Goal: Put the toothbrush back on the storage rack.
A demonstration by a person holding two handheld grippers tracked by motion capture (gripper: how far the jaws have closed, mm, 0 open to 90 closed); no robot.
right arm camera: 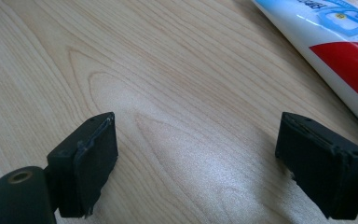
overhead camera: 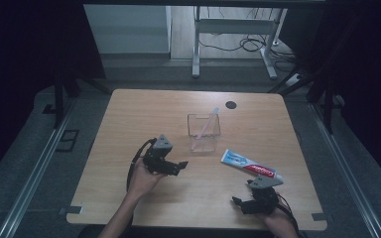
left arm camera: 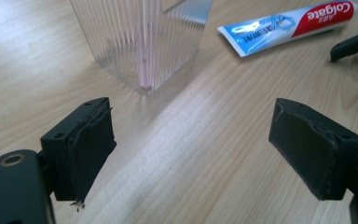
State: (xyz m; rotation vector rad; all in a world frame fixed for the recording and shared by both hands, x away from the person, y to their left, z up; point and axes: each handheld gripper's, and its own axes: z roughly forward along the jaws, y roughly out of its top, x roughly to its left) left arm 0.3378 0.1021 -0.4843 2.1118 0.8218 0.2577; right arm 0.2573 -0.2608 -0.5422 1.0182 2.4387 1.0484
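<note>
The left gripper (overhead camera: 177, 166) sits low over the wooden table (overhead camera: 129, 114), held in the person's left hand (overhead camera: 144, 179), its jaws spread wide apart with bare wood between them. In the left gripper view those jaws point toward a clear ribbed cup (left arm camera: 142, 37) standing upright just ahead and a little to their left, not touching it. Inside the cup a pink-stemmed toothbrush (overhead camera: 208, 121) leans on a slant; its lower end rests in the bottom corner of the cup, where the pink shaft shows through the ribbed wall (left arm camera: 143, 60), and its pale upper end sticks out above the rim in the high view.

The right gripper (overhead camera: 239, 203), at the near right edge of the table, is likewise open, jaws well apart over plain wood, gripping nothing. A toothpaste tube (overhead camera: 250, 165), white with blue and red print, lies flat on the table between the cup and the right gripper, close beside that gripper's right jaw in the right gripper view (right arm camera: 335, 42), apart from the cup.
</note>
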